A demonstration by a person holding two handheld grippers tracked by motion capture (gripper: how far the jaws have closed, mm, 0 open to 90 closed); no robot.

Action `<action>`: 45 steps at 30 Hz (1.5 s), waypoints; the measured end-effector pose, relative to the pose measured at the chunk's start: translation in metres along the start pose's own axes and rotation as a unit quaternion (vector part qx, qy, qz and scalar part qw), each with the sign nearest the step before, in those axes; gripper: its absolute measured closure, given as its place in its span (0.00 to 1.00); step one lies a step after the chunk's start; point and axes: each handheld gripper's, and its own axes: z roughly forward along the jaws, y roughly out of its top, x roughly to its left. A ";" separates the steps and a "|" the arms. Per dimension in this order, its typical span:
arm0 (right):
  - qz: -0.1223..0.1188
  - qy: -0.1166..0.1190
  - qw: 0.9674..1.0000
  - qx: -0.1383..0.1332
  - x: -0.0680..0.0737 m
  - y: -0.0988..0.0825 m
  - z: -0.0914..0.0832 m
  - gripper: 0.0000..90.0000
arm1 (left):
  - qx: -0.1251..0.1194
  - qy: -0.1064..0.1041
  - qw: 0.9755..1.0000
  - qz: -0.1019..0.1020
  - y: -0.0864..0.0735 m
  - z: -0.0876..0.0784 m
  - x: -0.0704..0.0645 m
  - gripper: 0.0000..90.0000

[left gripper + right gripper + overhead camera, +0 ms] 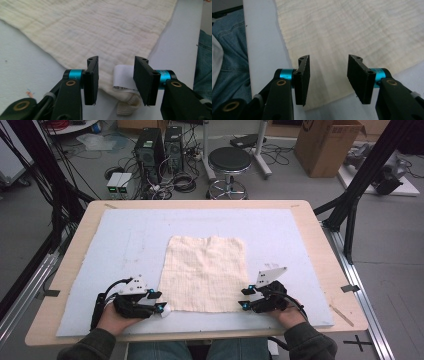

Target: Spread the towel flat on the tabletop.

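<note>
- A cream cloth (pixel 205 272) lies flat in the middle of a pale mat (pixel 125 245) on the table (pixel 80 235).
- The left claw (pixel 159 301) sits at the cloth's near left corner, jaws apart around a white tag (pixel 123 76), pressing nothing.
- The right claw (pixel 245 298) sits at the near right corner, jaws apart over the cloth's edge, not clamped.

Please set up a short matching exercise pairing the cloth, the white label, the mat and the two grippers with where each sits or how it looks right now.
Things:
1. cream cloth
2. white label
3. pale blue mat
4. left gripper
5. right gripper

States:
A. covers the wooden table
B. at the cloth's near right corner, jaws apart
C. spread flat on the mat
D. at the cloth's near left corner, jaws apart
E. sewn at a cloth corner

Pairs: 1-C, 2-E, 3-A, 4-D, 5-B
</note>
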 end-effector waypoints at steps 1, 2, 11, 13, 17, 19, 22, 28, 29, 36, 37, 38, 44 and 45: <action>-0.006 -0.002 1.000 0.000 -0.001 -0.001 0.001 0.61 | 0.007 -0.004 1.000 0.003 -0.001 0.001 0.000 0.66; -0.008 -0.003 1.000 0.008 0.000 -0.001 0.002 0.62 | 0.010 -0.005 1.000 0.004 -0.001 0.003 -0.001 0.68; -0.019 -0.023 0.999 0.024 0.001 0.001 0.005 0.81 | 0.015 -0.012 1.000 0.016 -0.001 0.005 -0.003 0.87; -0.019 -0.014 0.999 0.025 -0.001 0.002 0.005 0.91 | 0.013 -0.014 1.000 0.014 -0.001 0.006 -0.004 0.94; -0.015 0.001 1.000 0.025 -0.006 0.002 0.005 0.98 | 0.012 -0.015 1.000 0.014 -0.001 0.005 -0.005 0.97; -0.015 0.002 1.000 0.025 -0.006 0.002 0.005 0.98 | 0.009 -0.017 1.000 0.018 -0.001 0.004 -0.007 0.98; -0.018 0.003 1.000 0.025 -0.005 0.002 0.003 0.98 | 0.004 -0.023 1.000 0.019 -0.001 0.001 -0.012 0.98; -0.018 0.007 1.000 0.024 -0.001 -0.004 -0.004 0.98 | 0.005 -0.020 0.999 0.030 -0.001 -0.003 -0.019 0.98; -0.014 0.010 1.000 0.022 0.000 -0.004 -0.005 0.98 | 0.003 -0.021 0.999 0.026 -0.001 -0.005 -0.020 0.98; -0.019 0.022 0.999 0.021 0.007 -0.007 -0.009 0.98 | -0.006 -0.033 0.999 0.028 -0.004 -0.012 -0.026 0.98; -0.017 0.021 0.999 0.020 0.008 -0.008 -0.010 0.98 | -0.006 -0.034 0.999 0.030 -0.004 -0.012 -0.028 0.98; -0.014 0.022 0.999 0.019 0.008 -0.009 -0.011 0.97 | -0.006 -0.038 0.999 0.031 -0.004 -0.012 -0.030 0.98; 0.010 0.024 0.999 -0.021 0.005 -0.011 -0.018 0.78 | -0.025 -0.036 0.999 0.009 -0.001 -0.014 -0.025 0.77; 0.015 0.023 0.999 -0.026 0.004 -0.011 -0.020 0.77 | -0.030 -0.033 0.999 0.008 0.000 -0.014 -0.024 0.75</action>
